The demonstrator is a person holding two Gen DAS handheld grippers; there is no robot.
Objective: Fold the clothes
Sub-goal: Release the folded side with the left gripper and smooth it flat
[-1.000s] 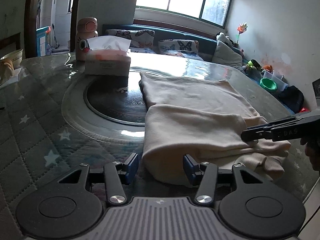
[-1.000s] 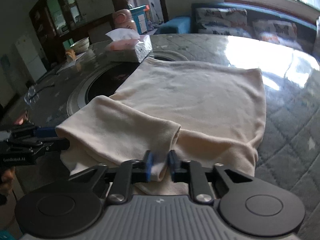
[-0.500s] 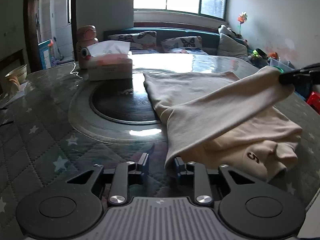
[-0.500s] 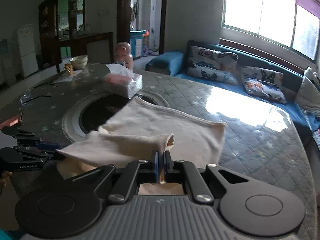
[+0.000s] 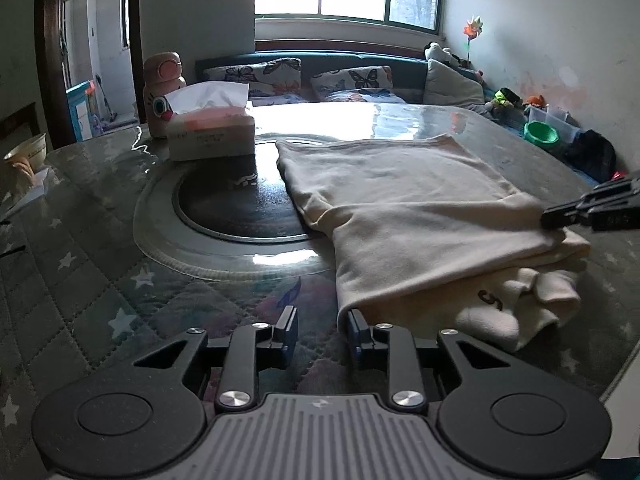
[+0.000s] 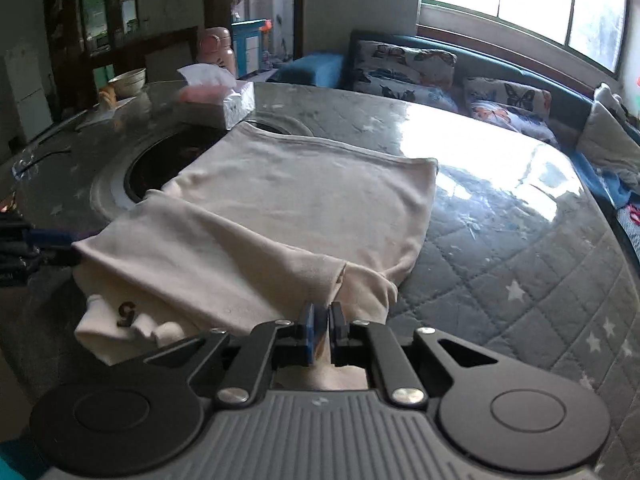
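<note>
- The cream garment (image 6: 280, 216) lay on the counter (image 6: 520, 248) beside the round inset, its near part doubled into a thick band with a printed "5" on the bundle underneath.
- Half a second earlier that flap hung in the air between my two tools; now it had come down flat over the body of the garment.
- My right tool (image 6: 322, 322) was clamped nearly closed on the flap's corner, cloth bunched between its pads.
- My left tool (image 5: 321, 330) had just been opening: its jaws stood partly apart, the flap's other corner brushing the right-hand pad, nothing pinched that I could see.
- I judged this fold laid; the right side had yet to let go, and the lumpy sleeve under the flap looked likely to need smoothing.
- The tissue box (image 5: 211, 136) and a pink bottle (image 5: 162, 92) stood beyond the inset, well clear.
</note>
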